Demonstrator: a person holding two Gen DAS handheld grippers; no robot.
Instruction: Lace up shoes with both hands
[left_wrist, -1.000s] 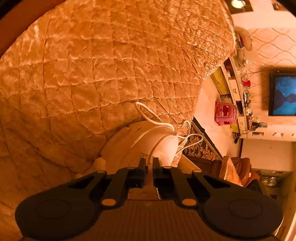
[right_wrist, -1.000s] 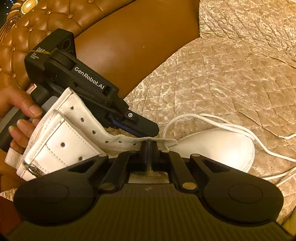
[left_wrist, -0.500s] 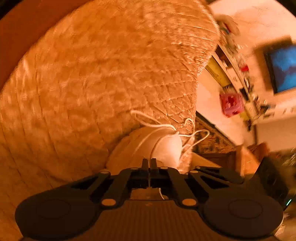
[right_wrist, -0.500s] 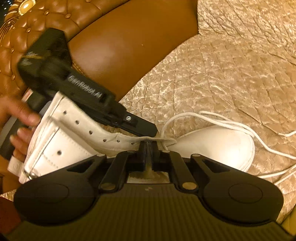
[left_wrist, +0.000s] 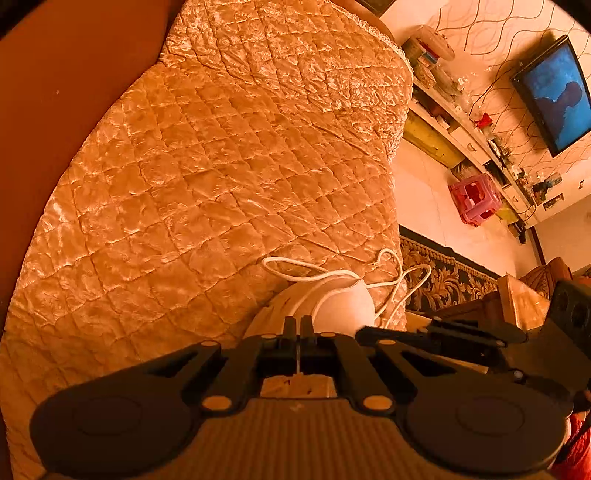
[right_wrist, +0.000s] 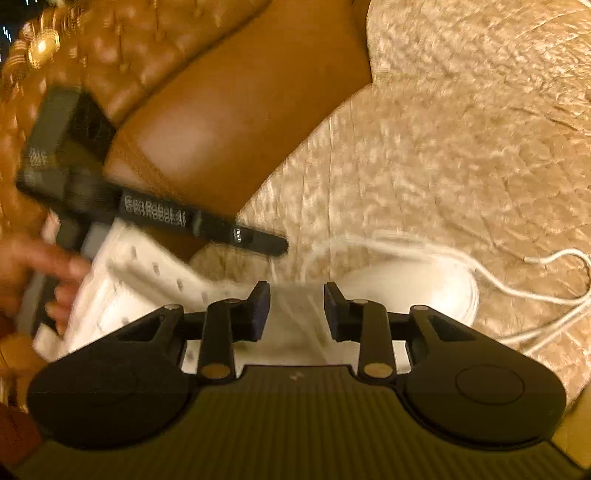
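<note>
**LACING STEP: RE-GRIP AND FEED, BOTH CLAWS**

**Status.** The white high-top shoe (right_wrist: 406, 288) lies on its side on the quilted sofa cover (left_wrist: 221, 166), toe (left_wrist: 345, 304) close to the front edge of the seat and shaft toward the leather backrest. The lace (left_wrist: 332, 275) runs in slack loops over the toe and out across the cover toward that front edge. Several eyelets (right_wrist: 155, 266) on the shaft show bare; the lower rows are hidden behind the claws.

**Claws.**
- L claw (left_wrist: 296, 323): fingers pressed narrow, w/ a thin white strand between them, so it appears to pinch the lace. A hand (right_wrist: 33, 269) grips its handle beside the shaft. The right wrist view is motion-blurred, so the exact contact pt can't be confirmed.
- R claw (right_wrist: 296, 306): spread wide, holding nothing, hanging over the tongue (right_wrist: 295, 325) near the throat of the shoe.

**Procedure (judgement).**
1. Keep the L pinch firm and the strand taut; a slack strand is hard to grab.
2. Lower the R claw so the strand sits between its fingers, then close near the lace tip, not mid-loop.
3. Align the tip w/ the next bare eyelet before pushing; approx. square to the hole.
4. Release one claw only after the other has hold.

**Caution.** The loops near the seat's front edge may snag or slide off. The soft shaft may fold under side load; brace it.
</note>
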